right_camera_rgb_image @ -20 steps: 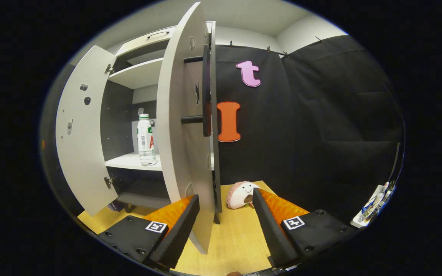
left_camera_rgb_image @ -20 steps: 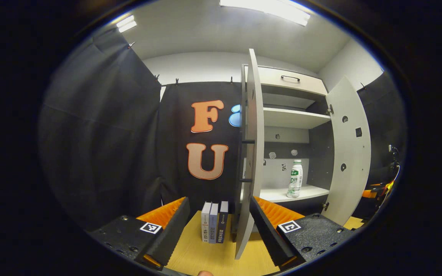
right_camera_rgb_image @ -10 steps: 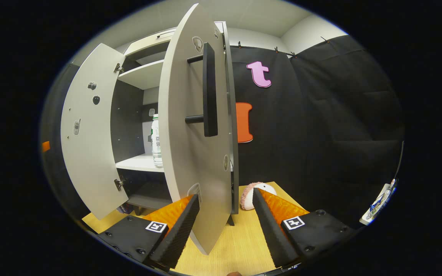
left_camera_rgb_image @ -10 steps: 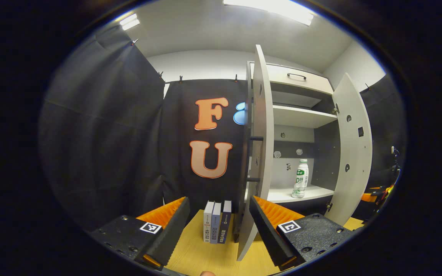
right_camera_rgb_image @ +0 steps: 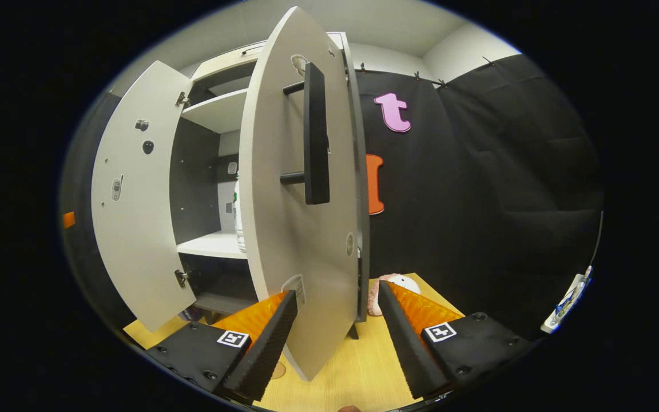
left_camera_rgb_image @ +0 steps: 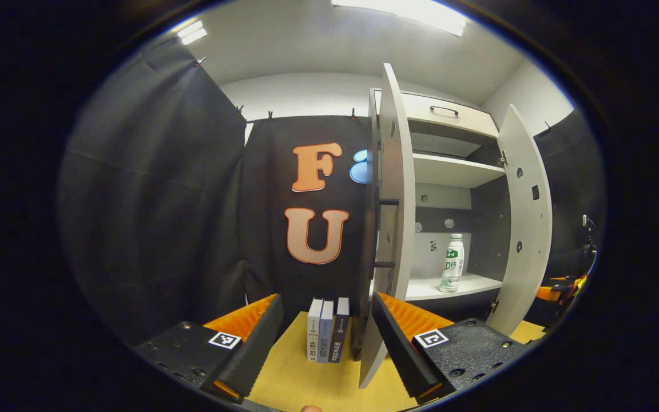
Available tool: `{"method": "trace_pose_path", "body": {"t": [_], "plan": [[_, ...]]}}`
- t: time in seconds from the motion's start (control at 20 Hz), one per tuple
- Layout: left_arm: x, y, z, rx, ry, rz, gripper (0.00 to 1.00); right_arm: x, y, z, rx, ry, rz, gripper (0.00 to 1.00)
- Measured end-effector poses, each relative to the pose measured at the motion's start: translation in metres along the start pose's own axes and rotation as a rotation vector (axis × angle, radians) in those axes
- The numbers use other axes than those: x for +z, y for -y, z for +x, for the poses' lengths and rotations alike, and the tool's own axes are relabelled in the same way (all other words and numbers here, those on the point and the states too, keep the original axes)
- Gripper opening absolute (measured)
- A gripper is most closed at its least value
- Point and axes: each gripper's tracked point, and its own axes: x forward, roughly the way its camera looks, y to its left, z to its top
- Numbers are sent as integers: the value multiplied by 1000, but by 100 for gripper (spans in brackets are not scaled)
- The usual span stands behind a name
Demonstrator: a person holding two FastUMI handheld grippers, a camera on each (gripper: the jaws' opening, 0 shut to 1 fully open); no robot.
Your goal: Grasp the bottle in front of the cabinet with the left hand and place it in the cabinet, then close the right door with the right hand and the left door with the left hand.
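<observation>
Bottle (left_camera_rgb_image: pixel 453 262) upright on cabinet shelf (left_camera_rgb_image: pixel 455 284), right of frame. Left tool (left_camera_rgb_image: pixel 325 337) and right tool (right_camera_rgb_image: pixel 336 332) spread wide, holding nothing. Right door (right_camera_rgb_image: pixel 301 189) half shut, centre frame.

Bottle (left_camera_rgb_image: pixel 452 263): white plastic, green-and-white label, upright on the lower shelf (left_camera_rgb_image: pixel 454 284) inside the cabinet (left_camera_rgb_image: pixel 449 143), toward the shelf's right end in the left gripper view. In the right gripper view it was mostly hidden behind the right door (right_camera_rgb_image: pixel 301 200), only a sliver showing. Both doors stood open. Left door (left_camera_rgb_image: pixel 393 217): pale grey, seen nearly edge-on, black bar handle on its outer face. Right door: pale grey, black bar handle (right_camera_rgb_image: pixel 313 134) facing the camera, swung partway.
</observation>
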Motion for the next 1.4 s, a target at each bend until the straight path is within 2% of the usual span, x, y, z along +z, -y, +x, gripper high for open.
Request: {"method": "trace_pose_path", "body": {"t": [0.05,0.1,0.15,0.3,0.4,0.9,1.25,1.3,1.4], "plan": [[-1,-1,0,-1,-4,-4,95,0,-8,5,12,-3,6,95],[-3,-3,1,3,-8,-6,95,-1,-16,10,25,-8,12,100],[-5,-5,1,8,-11,-7,95,-3,-24,15,38,-13,20,96],[-8,-14,0,23,-13,-1,95,-14,-49,30,97,-63,48,96],[-8,-18,1,26,-12,-3,95,-19,-55,32,109,-82,55,96],[-43,-23,38,41,-66,22,95,4,-36,5,95,-38,28,96],[-78,-11,82,20,-112,-9,95,23,-21,-14,74,6,-20,96],[-81,-9,87,15,-116,-9,98,25,-20,-16,74,11,-23,96],[-89,-4,94,6,-125,-15,95,29,-16,-21,72,24,-27,96]]}}
